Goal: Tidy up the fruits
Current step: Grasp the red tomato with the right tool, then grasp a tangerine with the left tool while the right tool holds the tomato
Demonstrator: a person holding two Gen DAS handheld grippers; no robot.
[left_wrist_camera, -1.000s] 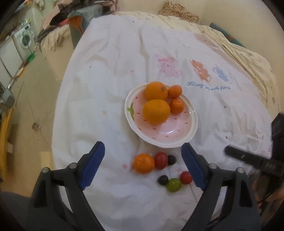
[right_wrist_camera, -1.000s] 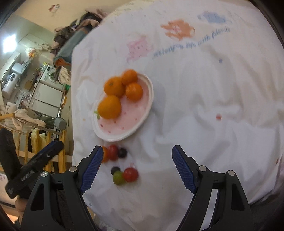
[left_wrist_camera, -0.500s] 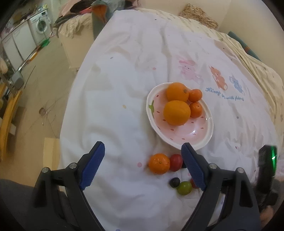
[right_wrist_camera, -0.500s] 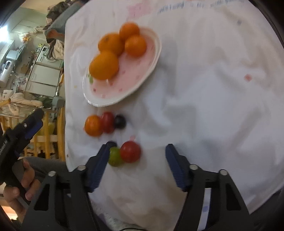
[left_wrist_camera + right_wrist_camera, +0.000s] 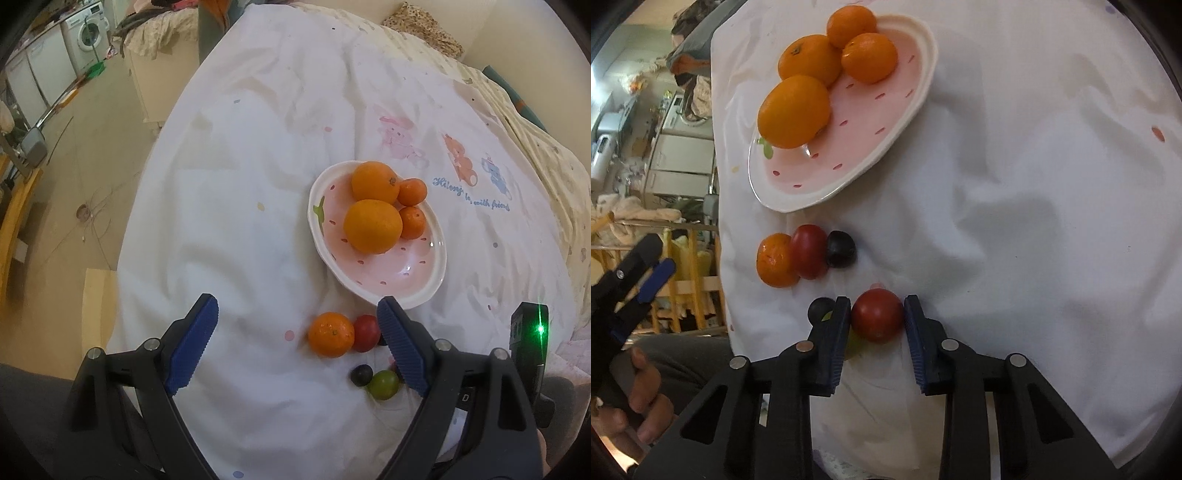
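Note:
A pink strawberry-patterned plate [image 5: 871, 147] holds several oranges [image 5: 794, 110] on a white printed cloth. In front of it lie a mandarin [image 5: 774, 260], an oblong red tomato [image 5: 809, 251] and a dark fruit [image 5: 841, 249]. My right gripper [image 5: 876, 301] is closing on a round red tomato [image 5: 877, 317]; both blue pads touch its sides. A small dark fruit [image 5: 820, 308] and a green one [image 5: 855, 345] sit just behind its left finger. My left gripper [image 5: 295, 306] hangs open and empty over bare cloth, left of the mandarin [image 5: 330, 334] and near the plate [image 5: 406, 273].
The cloth drops off to a beige floor [image 5: 74, 184] on the left, with a washing machine [image 5: 86, 37] beyond. Patterned bedding [image 5: 535, 155] borders the far right. A person's hand [image 5: 639, 398] holds the left gripper beside a wooden rack [image 5: 690, 288].
My right gripper came down onto the loose fruits and its jaws narrowed from wide apart to touching the round red tomato. The left gripper drifted left and rolled a little, staying open.

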